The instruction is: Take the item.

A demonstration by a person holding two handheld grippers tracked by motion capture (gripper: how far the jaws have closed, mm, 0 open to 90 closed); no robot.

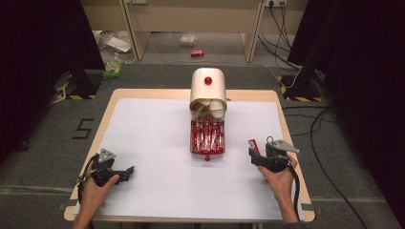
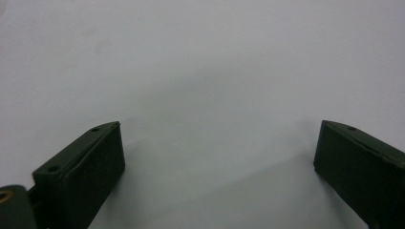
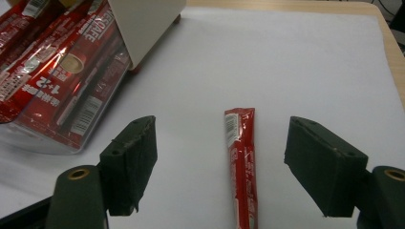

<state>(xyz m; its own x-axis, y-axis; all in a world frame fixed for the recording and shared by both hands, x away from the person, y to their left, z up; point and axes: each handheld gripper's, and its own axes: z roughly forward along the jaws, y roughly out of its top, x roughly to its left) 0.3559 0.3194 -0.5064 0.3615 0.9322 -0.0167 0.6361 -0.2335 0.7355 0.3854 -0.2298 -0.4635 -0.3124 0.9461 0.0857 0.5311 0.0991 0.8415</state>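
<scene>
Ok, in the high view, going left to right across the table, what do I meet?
Left tongs → clear tray of red sachets under the cream lidded box → lone red sachet → right tongs, jaws open, sachet between them.

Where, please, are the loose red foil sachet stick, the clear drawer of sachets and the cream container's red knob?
Loose red foil sachet stick (image 3: 241, 157), right gripper view, mid-length.
Clear drawer of sachets (image 1: 207, 153), high view, front rim.
Red knob (image 1: 207, 80), high view, centre of the knob.
</scene>
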